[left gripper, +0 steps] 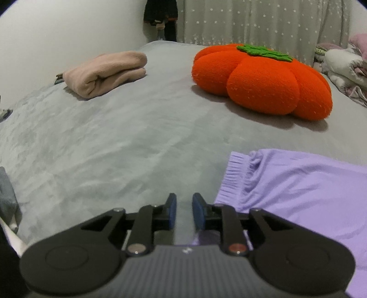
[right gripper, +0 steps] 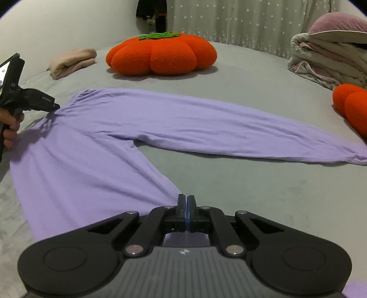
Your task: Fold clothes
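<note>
Lying spread flat on the grey bed cover (right gripper: 240, 183), lilac trousers (right gripper: 96, 149) with both legs splayed apart in a V: one leg running away to the far right of the right gripper's fingers, the other coming straight toward them and passing under the gripper body. Right gripper (right gripper: 186, 207) low over the hem end of that nearer leg, blue pads pressed together with no gap between; whether any lilac cloth is caught between them cannot be told, since the cloth's edge meets the fingertips just at their left side. Left gripper (left gripper: 184, 211) with jaws parted by a moderate gap, grey cover visible between the pads, nothing held; ribbed waistband (left gripper: 231, 176) just ahead and to the right of its right fingertip, lilac cloth also lying under the right side of its body. Same left gripper seen from the right wrist view at the far left (right gripper: 54, 106), tip down at the gathered waistband, held by a hand (right gripper: 11, 128). Farther ahead of both sets of fingers, an orange pumpkin cushion (right gripper: 160, 55) with a green top, and left of it a folded beige garment (right gripper: 73, 62). Off to the right of the right fingers, a second orange cushion (right gripper: 353, 107) near the far leg's cuff, and beyond it a heap of bedding (right gripper: 330, 62). Behind everything, a star-patterned curtain (right gripper: 240, 20).
</note>
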Demonstrator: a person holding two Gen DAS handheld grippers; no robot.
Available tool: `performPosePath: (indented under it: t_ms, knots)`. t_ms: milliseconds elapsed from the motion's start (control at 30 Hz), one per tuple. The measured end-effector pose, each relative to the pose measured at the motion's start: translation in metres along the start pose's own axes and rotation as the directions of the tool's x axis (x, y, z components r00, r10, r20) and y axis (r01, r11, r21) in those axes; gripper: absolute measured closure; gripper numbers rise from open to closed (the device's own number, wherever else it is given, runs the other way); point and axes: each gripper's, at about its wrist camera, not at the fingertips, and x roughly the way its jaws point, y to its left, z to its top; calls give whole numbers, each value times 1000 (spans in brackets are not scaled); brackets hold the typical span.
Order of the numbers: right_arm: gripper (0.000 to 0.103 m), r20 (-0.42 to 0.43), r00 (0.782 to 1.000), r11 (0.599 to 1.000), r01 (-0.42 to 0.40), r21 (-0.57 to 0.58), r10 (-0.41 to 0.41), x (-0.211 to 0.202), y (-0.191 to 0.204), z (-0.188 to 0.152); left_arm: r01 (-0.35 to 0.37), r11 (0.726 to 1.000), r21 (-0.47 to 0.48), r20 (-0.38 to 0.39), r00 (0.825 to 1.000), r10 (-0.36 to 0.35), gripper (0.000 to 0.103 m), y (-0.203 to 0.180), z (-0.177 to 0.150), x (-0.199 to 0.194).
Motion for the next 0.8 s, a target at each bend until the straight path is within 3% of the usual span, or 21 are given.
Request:
performPosePath:
  t_ms: [167, 267, 367, 500, 733, 767, 800]
  knots:
    - [84, 18, 1000, 999, -3, 35, 2, -3, -4, 1, 92, 978, -185, 6, 996, -92, 72, 34, 12, -2]
    - [83, 28, 1000, 999, -6, 37, 5, -5, -3, 2, 135, 964, -230, 7, 991, -137, 71, 44, 14, 2]
    - [83, 38, 999, 999, -9, 39, 7, -6, -2, 3, 176, 960, -218, -1, 984, -181, 68, 37, 18, 8]
    - [82, 49, 999, 999, -15, 32, 13, -8, 0, 4, 199, 967, -158, 8, 980, -200, 49, 15, 29, 18]
    - [81, 51, 999, 998, -20, 53, 17, -10, -9, 4, 132, 990, -43, 19, 991, -131, 51, -14, 34, 41]
    - [81, 49, 999, 998, -16, 59, 13, -9, -11, 3, 124, 992, -24, 27, 992, -123, 59, -18, 34, 43]
    - [81, 47, 999, 998, -12, 64, 9, -9, -13, 3, 104, 994, 12, 35, 994, -104, 78, -22, 33, 42]
